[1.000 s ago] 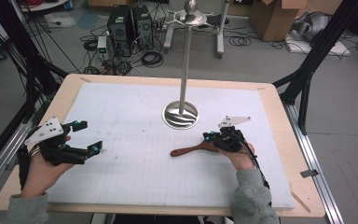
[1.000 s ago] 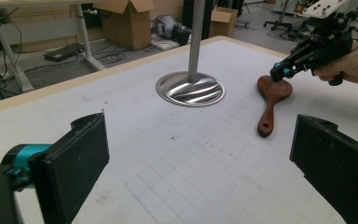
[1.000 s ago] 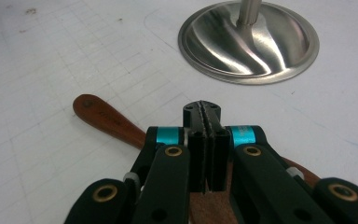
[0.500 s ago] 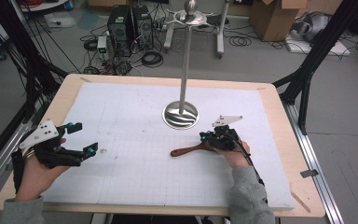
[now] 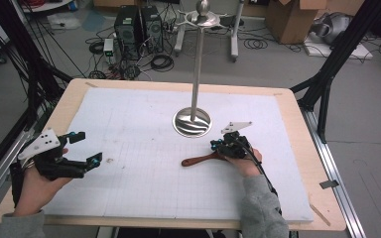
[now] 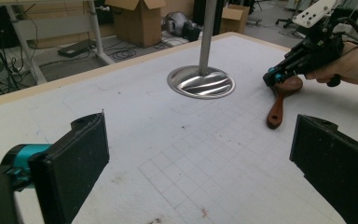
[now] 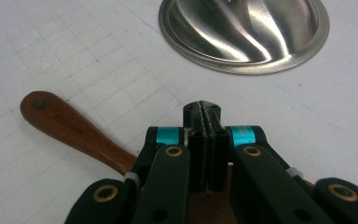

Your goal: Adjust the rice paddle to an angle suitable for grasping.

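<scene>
A brown wooden utensil (image 5: 197,160) with a rounded handle lies on the white gridded mat, in front of a steel stand (image 5: 192,122) with a round base and a tall pole. My right gripper (image 5: 214,145) sits right over the utensil's wide end, its jaws pressed together with nothing between them. In the right gripper view the utensil's handle (image 7: 70,126) runs out to the left from under the shut right gripper (image 7: 204,112). My left gripper (image 5: 87,147) hovers at the mat's left side, jaws wide apart and empty. The left gripper view looks between the pads of the left gripper (image 6: 200,163) at the utensil (image 6: 279,100) and the right gripper (image 6: 269,77).
The white mat (image 5: 129,124) covers a wooden table (image 5: 297,129) framed by black metal rails. The stand's pole (image 5: 197,64) rises high at mid-table and ends in a hooked top. Cardboard boxes, cables and computer cases lie on the floor beyond.
The right gripper has edged slightly left over the utensil. The left hand has barely shifted.
</scene>
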`<state>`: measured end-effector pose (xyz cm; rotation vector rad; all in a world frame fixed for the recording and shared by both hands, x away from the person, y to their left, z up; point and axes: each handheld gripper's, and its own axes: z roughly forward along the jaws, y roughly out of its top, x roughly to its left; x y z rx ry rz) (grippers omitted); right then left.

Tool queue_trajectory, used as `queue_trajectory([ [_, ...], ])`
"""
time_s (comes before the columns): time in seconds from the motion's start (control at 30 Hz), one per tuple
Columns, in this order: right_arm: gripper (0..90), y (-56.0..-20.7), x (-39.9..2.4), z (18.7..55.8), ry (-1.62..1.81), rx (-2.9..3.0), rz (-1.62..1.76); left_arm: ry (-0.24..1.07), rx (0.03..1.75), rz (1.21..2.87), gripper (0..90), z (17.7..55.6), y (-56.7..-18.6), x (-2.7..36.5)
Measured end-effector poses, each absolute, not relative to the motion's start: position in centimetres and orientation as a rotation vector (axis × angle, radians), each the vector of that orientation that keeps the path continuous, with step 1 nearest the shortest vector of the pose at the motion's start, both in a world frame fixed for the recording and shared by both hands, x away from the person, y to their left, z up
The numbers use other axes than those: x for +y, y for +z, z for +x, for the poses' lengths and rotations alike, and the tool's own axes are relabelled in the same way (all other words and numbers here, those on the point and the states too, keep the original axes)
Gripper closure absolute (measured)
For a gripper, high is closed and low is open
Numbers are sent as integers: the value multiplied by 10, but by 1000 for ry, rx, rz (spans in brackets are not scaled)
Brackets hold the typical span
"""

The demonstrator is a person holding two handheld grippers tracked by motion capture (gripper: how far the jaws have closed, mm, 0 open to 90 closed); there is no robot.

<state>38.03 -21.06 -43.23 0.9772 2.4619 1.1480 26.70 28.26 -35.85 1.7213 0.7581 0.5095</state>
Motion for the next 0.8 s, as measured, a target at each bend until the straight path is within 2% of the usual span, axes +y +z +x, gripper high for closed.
queue_trajectory([
  [0.8, 894, -438, -215, 393, 1120, 2451, 1045, 503, 764, 1725, 50, 266, -361, 283],
])
